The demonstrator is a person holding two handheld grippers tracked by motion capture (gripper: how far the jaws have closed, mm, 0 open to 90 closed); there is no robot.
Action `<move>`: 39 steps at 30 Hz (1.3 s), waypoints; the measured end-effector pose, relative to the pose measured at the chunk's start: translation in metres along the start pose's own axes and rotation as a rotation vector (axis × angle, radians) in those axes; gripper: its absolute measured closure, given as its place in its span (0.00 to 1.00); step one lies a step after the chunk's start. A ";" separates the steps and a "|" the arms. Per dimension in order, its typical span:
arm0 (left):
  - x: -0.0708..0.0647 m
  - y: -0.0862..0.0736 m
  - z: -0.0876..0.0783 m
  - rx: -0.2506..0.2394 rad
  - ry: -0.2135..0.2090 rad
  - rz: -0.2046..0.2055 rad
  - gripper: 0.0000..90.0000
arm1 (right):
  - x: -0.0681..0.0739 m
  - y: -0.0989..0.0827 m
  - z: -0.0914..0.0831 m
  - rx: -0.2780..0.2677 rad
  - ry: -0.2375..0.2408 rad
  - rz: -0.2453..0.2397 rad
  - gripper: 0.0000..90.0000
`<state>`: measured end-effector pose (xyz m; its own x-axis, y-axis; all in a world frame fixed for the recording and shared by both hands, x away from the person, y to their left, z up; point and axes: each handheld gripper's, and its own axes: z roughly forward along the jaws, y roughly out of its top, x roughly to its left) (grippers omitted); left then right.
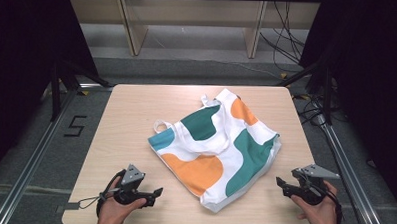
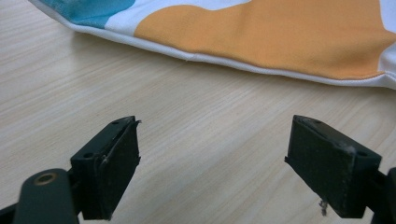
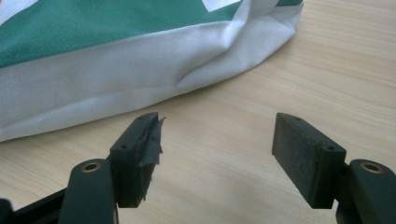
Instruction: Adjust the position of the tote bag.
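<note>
A white cloth tote bag [image 1: 215,147] with green, orange and blue patches lies flat and askew in the middle of the wooden table [image 1: 131,124]. My left gripper [image 1: 158,192] rests near the front left edge, open, pointing right toward the bag's orange corner [image 2: 280,37]. Nothing lies between its jaws. My right gripper [image 1: 280,184] sits at the front right, open, aimed left at the bag's white and green edge [image 3: 140,60]. Bare wood shows between its jaws too. The bag's two strap loops [image 1: 161,124] stick out at its far left side.
Black frame legs [image 1: 57,82] and aluminium rails [image 1: 29,161] flank the table. A wooden shelf unit [image 1: 189,21] stands behind, with cables [image 1: 289,45] on the floor at the right. Bare tabletop lies to the left of the bag and along the front edge.
</note>
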<state>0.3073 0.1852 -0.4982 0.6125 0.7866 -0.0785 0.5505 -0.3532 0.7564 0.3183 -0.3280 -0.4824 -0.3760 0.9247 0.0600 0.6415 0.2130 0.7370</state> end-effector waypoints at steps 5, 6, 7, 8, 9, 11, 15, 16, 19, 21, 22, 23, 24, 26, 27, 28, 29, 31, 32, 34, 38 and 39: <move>-0.001 0.001 0.002 -0.010 0.012 -0.029 0.18 | 0.000 0.000 0.001 0.003 0.003 0.003 0.37; -0.001 0.001 0.002 -0.013 0.013 -0.023 0.18 | -0.003 0.001 0.002 -0.007 0.007 -0.038 0.37; -0.001 0.001 0.001 -0.009 0.008 -0.021 0.18 | -0.003 0.001 0.002 -0.013 0.003 -0.043 0.37; 0.001 0.001 0.000 -0.001 0.008 0.004 0.18 | -0.002 0.001 0.002 -0.008 0.010 -0.037 0.37; 0.001 0.001 0.000 -0.001 0.008 0.004 0.18 | -0.002 0.001 0.002 -0.008 0.010 -0.037 0.37; 0.001 0.002 0.002 -0.009 -0.003 -0.029 0.18 | 0.002 0.001 0.001 0.002 0.004 0.002 0.37; 0.004 0.005 0.002 -0.011 0.002 -0.044 0.18 | -0.001 0.001 0.004 -0.022 0.008 -0.048 0.37; 0.006 0.006 0.002 -0.021 -0.002 -0.042 0.18 | -0.001 0.001 0.004 -0.022 0.007 -0.049 0.37; 0.011 0.012 0.005 -0.037 0.015 -0.046 0.18 | 0.000 0.002 0.004 -0.001 0.008 -0.048 0.37; 0.018 0.017 0.006 -0.048 0.017 -0.073 0.19 | 0.002 0.002 0.003 -0.004 0.037 -0.021 0.37; 0.026 0.020 0.007 -0.036 0.007 -0.078 0.19 | 0.002 0.002 0.003 -0.004 0.037 -0.021 0.37; 0.031 0.022 0.009 -0.040 0.002 -0.091 0.19 | 0.002 0.002 0.003 0.000 0.047 -0.032 0.36; 0.039 0.026 0.011 -0.042 0.025 -0.098 0.20 | 0.002 0.002 0.004 -0.008 0.035 -0.035 0.36; 0.046 0.034 0.014 -0.036 0.034 -0.104 0.20 | 0.002 0.002 0.005 -0.015 0.023 -0.052 0.36; 0.046 0.034 0.014 -0.036 0.034 -0.104 0.20 | 0.002 0.002 0.005 -0.015 0.023 -0.052 0.36; 0.049 0.038 0.017 -0.053 0.036 -0.121 0.20 | 0.002 0.002 0.006 -0.009 0.019 -0.064 0.36; 0.053 0.041 0.019 -0.031 0.026 -0.102 0.20 | 0.001 0.002 0.005 -0.014 0.008 -0.078 0.36; 0.057 0.046 0.025 -0.061 0.026 -0.109 0.22 | 0.002 0.002 0.007 -0.005 0.043 -0.048 0.36; 0.063 0.053 0.029 -0.052 0.036 -0.075 0.22 | 0.002 0.001 0.007 -0.006 0.042 -0.050 0.36; 0.066 0.058 0.032 -0.057 0.070 -0.052 0.24 | 0.002 0.002 0.008 0.001 0.051 -0.043 0.36; 0.079 0.072 0.045 -0.079 0.090 -0.018 0.28 | 0.002 0.001 0.010 0.001 0.050 -0.041 0.36; 0.081 0.075 0.047 -0.083 0.089 -0.005 0.28 | 0.001 0.001 0.011 0.002 0.053 -0.043 0.36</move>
<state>0.4247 0.1987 -0.4786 0.5551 0.8313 -0.0267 0.5019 -0.3092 0.8078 0.3257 -0.3230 -0.4884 -0.4376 0.8969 0.0638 0.6251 0.2524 0.7386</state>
